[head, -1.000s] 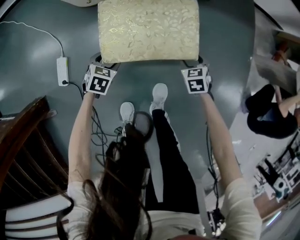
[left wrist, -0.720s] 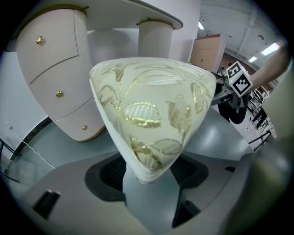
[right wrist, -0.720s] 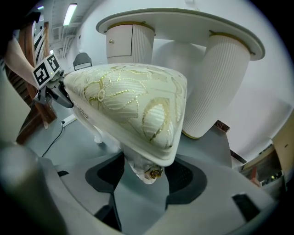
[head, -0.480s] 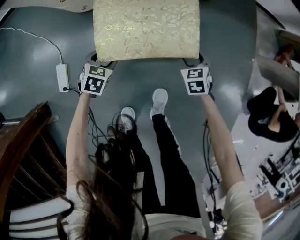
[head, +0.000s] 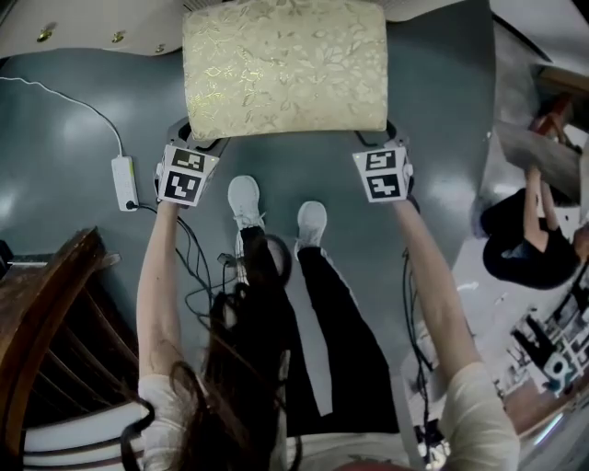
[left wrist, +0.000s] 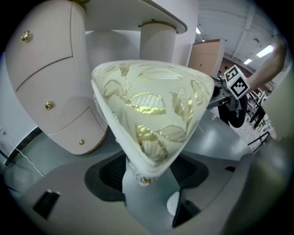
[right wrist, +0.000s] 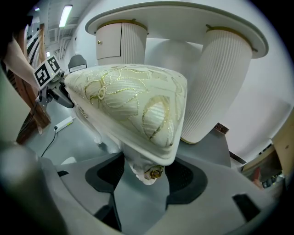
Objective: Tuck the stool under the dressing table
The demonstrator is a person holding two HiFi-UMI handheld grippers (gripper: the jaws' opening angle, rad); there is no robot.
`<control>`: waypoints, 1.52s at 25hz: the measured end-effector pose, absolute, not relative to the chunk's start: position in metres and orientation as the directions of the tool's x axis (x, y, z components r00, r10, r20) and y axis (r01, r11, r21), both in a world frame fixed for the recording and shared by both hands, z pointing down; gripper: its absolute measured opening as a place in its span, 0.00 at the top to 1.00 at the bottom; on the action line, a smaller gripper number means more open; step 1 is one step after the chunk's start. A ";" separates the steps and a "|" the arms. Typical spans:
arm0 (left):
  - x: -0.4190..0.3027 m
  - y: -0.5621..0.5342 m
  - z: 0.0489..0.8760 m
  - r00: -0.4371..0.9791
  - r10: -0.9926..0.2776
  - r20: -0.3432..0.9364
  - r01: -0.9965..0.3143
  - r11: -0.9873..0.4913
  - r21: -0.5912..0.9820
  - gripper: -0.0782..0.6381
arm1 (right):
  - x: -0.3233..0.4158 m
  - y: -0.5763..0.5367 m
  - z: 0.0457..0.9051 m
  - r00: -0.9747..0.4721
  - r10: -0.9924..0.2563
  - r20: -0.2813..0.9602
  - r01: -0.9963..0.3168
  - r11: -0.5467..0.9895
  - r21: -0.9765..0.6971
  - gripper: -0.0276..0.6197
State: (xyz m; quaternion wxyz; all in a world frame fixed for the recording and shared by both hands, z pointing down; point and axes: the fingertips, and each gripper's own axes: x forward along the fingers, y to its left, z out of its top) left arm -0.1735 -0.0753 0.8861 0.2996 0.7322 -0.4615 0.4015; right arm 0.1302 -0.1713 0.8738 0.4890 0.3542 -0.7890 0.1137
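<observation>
The stool [head: 285,69] has a cream cushion with a gold leaf pattern and stands at the top middle of the head view. My left gripper [head: 195,140] is shut on its near left corner leg, and my right gripper [head: 379,140] is shut on its near right one. In the left gripper view the cushion corner and leg top [left wrist: 140,172] sit between the jaws of the left gripper [left wrist: 149,172]. In the right gripper view a leg top with a gold fitting [right wrist: 154,173] sits between the pads of the right gripper [right wrist: 146,176]. The white dressing table [head: 83,28] lies just beyond, with its drawer pedestal [left wrist: 55,87] and top [right wrist: 183,18] in sight.
A white power strip [head: 122,181] with its cable lies on the grey floor at the left. A dark wooden chair [head: 46,340] fills the lower left. Loose cables [head: 198,267] trail by the person's shoes [head: 244,202]. Another person [head: 529,239] sits at the right edge.
The person's left shoe has stepped forward beside the right one. More of the dressing table shows at the top left. Both grippers keep their hold on the stool's near corners.
</observation>
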 end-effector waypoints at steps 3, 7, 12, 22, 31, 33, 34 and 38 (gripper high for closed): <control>-0.174 -0.073 0.888 0.277 -0.430 0.860 -0.909 -0.407 0.089 0.48 | 0.132 -0.165 0.874 -0.266 -0.458 0.848 -0.685 0.709 0.168 0.53; -0.180 -0.088 0.889 0.271 -0.446 0.853 -0.913 -0.399 0.081 0.48 | 0.127 -0.175 0.874 -0.249 -0.496 0.832 -0.709 0.678 0.193 0.53; -0.176 -0.079 0.889 0.285 -0.449 0.847 -0.911 -0.401 0.094 0.48 | 0.131 -0.162 0.875 -0.238 -0.488 0.840 -0.707 0.680 0.194 0.53; -0.173 -0.086 0.888 0.337 -0.521 0.785 -0.898 -0.429 0.101 0.48 | 0.133 -0.164 0.878 -0.238 -0.524 0.818 -0.712 0.667 0.220 0.53; -0.172 -0.078 0.884 0.312 -0.576 0.756 -0.923 -0.373 0.096 0.48 | 0.127 -0.176 0.868 -0.273 -0.554 0.786 -0.689 0.683 0.242 0.53; -0.167 -0.077 0.886 0.311 -0.575 0.757 -0.924 -0.370 0.099 0.48 | 0.130 -0.179 0.868 -0.274 -0.561 0.781 -0.685 0.684 0.250 0.53; -0.166 -0.078 0.886 0.312 -0.576 0.756 -0.924 -0.370 0.099 0.48 | 0.131 -0.180 0.868 -0.273 -0.565 0.779 -0.686 0.681 0.254 0.53; -0.172 -0.072 0.885 0.303 -0.574 0.761 -0.925 -0.370 0.089 0.48 | 0.124 -0.178 0.871 -0.284 -0.557 0.780 -0.683 0.689 0.242 0.53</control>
